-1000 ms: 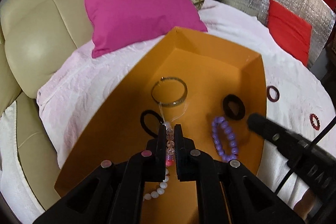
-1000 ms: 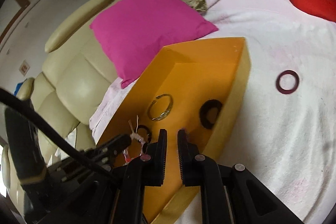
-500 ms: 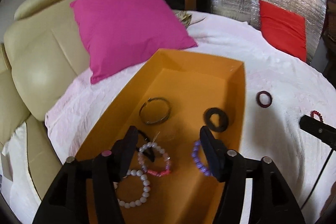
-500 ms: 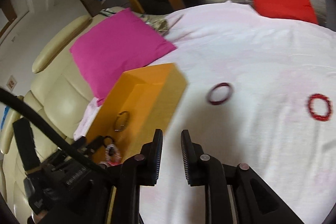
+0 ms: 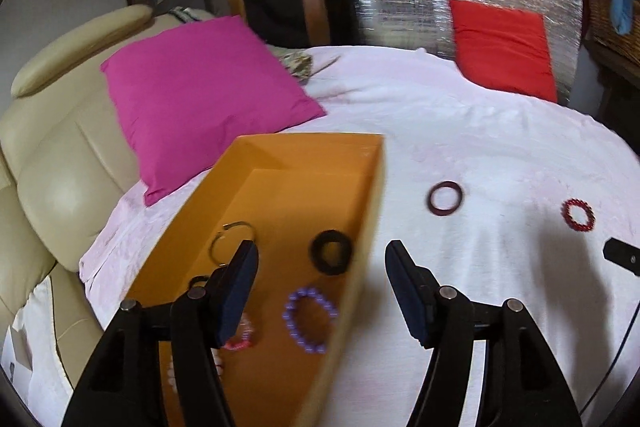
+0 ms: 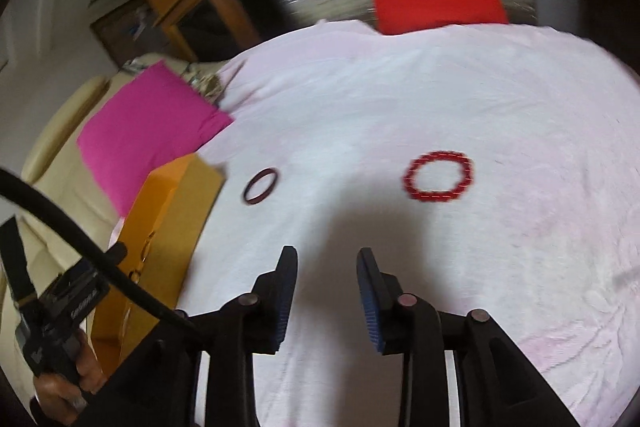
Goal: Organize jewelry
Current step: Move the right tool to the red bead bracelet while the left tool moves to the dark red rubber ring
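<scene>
Both claws now off orange box (image 5: 372,187); left claw (image 5: 320,267) released pink bracelet (image 5: 240,337).

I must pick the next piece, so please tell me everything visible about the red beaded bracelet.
The red bracelet is a closed ring of small dark red beads, pale flecks between them, slightly blurred. It lies flat on the white cloth, outside the orange box, to the right of a dark plain bangle. Nothing touches it; the opening right gripper is short of it, jaws empty.

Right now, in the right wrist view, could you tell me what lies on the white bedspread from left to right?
Pink cushion → orange box → dark red bangle → red beaded bracelet.
</scene>
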